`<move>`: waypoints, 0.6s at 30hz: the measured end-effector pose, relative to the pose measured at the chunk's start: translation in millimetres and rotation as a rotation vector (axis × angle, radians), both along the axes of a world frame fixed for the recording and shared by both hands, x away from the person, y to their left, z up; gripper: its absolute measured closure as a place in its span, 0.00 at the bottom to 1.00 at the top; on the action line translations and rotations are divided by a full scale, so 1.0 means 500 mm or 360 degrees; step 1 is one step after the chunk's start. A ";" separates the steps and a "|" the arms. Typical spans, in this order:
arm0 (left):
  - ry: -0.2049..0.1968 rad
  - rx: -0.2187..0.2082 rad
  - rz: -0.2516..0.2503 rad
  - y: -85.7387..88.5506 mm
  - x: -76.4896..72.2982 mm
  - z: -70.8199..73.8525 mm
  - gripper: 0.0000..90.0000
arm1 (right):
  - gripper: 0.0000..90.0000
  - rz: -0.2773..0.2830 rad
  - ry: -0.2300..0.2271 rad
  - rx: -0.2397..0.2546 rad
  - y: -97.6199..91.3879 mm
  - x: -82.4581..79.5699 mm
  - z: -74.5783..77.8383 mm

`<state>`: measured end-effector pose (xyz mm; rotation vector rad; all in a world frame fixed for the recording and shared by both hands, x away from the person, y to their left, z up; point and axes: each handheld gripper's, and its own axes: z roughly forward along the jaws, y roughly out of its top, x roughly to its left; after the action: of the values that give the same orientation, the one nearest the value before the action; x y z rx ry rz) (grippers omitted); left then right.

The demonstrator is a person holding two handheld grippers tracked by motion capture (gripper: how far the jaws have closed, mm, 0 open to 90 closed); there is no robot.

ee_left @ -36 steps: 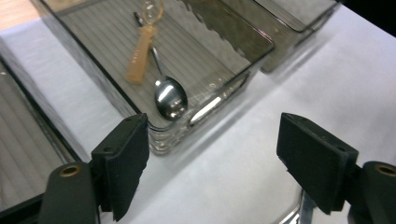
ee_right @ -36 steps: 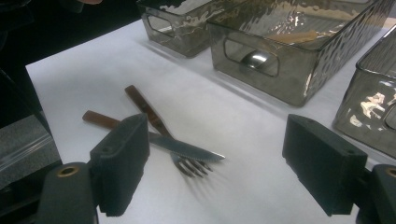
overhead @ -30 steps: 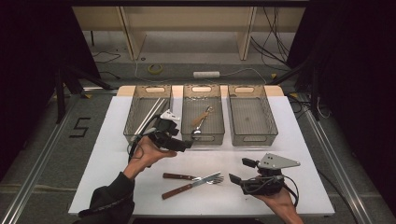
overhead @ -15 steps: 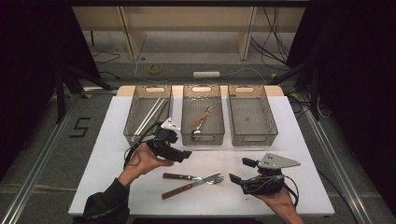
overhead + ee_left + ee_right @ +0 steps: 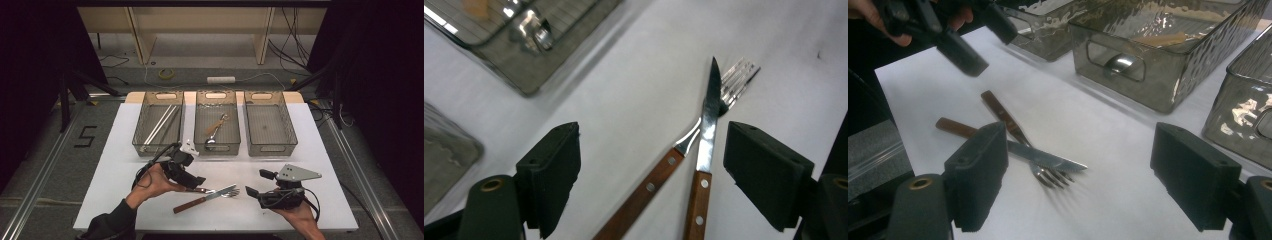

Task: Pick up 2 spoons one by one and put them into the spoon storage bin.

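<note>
Left gripper [image 5: 197, 182], jaws spread and empty, hangs right above the wooden handles of the knife [image 5: 704, 150] crossed over the fork [image 5: 659, 175] just in front of the middle bin [image 5: 217, 145], handles pointing toward it; right gripper [image 5: 251, 191], also spread and empty, sits off the tine end.

- The knife [image 5: 705, 150] has a bright, polished metal blade and a reddish-brown wooden handle set with pale metal rivets.
- The fork [image 5: 684, 145] is shiny metal at its tines and neck, with the same riveted wooden handle.
- The left gripper [image 5: 651, 175] has matt black jaws with a dull, rubbery look.
- The surface [image 5: 320, 150] is white, matt and smooth.
- The middle bin [image 5: 1168, 55] is smoky see-through plastic, glossy, with a dimpled texture.
- The spoon [image 5: 214, 134] in it gleams like metal.
</note>
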<state>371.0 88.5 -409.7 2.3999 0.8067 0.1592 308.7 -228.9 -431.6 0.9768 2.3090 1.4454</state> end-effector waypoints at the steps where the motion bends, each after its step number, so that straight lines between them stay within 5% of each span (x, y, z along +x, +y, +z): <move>1: 0.0008 0.0005 -0.0004 -0.001 -0.003 -0.003 0.25 | 0.27 0.0001 -0.0004 -0.0001 0.000 0.000 0.000; 18: 0.0035 0.0179 -0.0072 0.008 -0.042 -0.039 0.25 | 0.27 -0.0003 -0.0002 0.0004 -0.004 0.000 -0.001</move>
<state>349.9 92.5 -429.5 2.5272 0.7712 0.1642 308.6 -231.0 -432.3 0.9780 2.3057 1.4480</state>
